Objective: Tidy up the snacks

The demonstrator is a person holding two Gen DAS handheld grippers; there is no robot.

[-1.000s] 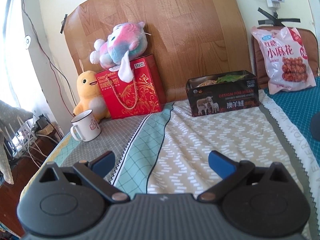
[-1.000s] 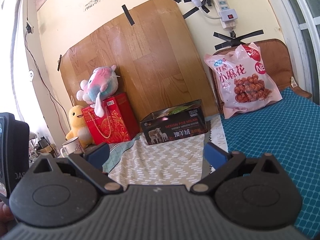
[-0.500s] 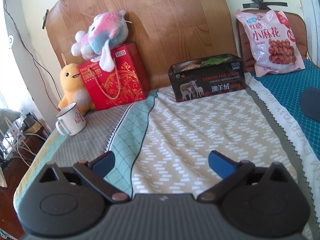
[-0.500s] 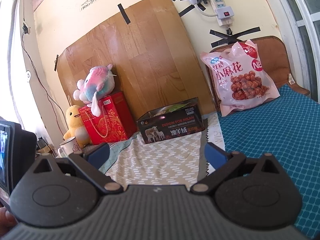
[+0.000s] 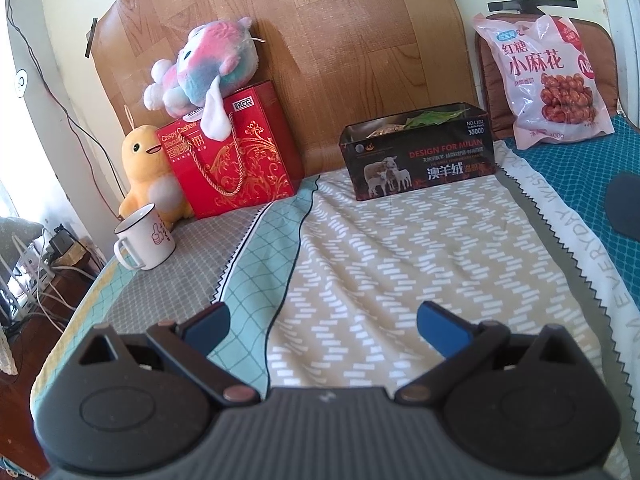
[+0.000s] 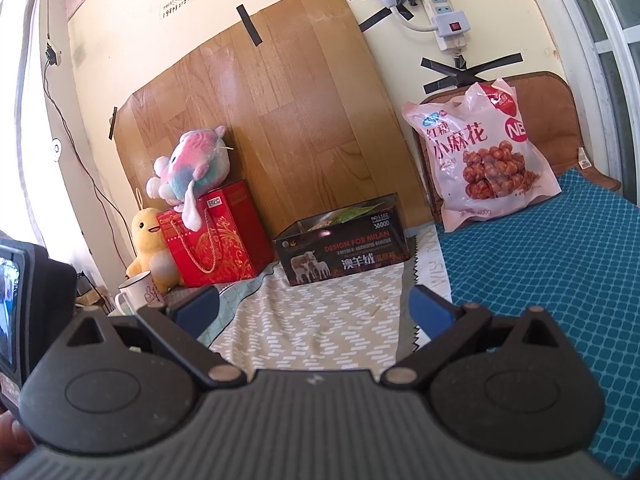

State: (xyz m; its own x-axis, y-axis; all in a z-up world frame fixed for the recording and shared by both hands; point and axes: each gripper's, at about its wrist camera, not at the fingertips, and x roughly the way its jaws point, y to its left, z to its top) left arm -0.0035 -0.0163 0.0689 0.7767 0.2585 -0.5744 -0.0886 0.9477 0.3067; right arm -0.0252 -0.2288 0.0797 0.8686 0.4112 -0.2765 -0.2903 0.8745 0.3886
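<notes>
A pink snack bag (image 5: 542, 80) (image 6: 482, 156) with red print leans upright against a brown cushion at the far right. A black open-topped box (image 5: 418, 156) (image 6: 344, 246) with sheep on its side stands at the back centre, with packets showing over its rim. A red gift box (image 5: 232, 160) (image 6: 214, 240) with a cord handle stands left of it. My left gripper (image 5: 322, 322) is open and holds nothing, hovering over the patterned cloth well in front of the black box. My right gripper (image 6: 314, 308) is likewise open with nothing between its fingers, aimed at the black box.
A pink-blue plush (image 5: 202, 68) lies on the red box, with a yellow duck plush (image 5: 146, 172) beside it. A white mug (image 5: 144, 240) stands near the cloth's left edge, cables and floor beyond. A wooden board (image 5: 320, 40) backs the scene. A teal mat (image 6: 552, 280) lies at right.
The left gripper has drawn back and tilted, so the boxes and mug have shifted in its view. The right view has shifted slightly. Both grippers stay open.
</notes>
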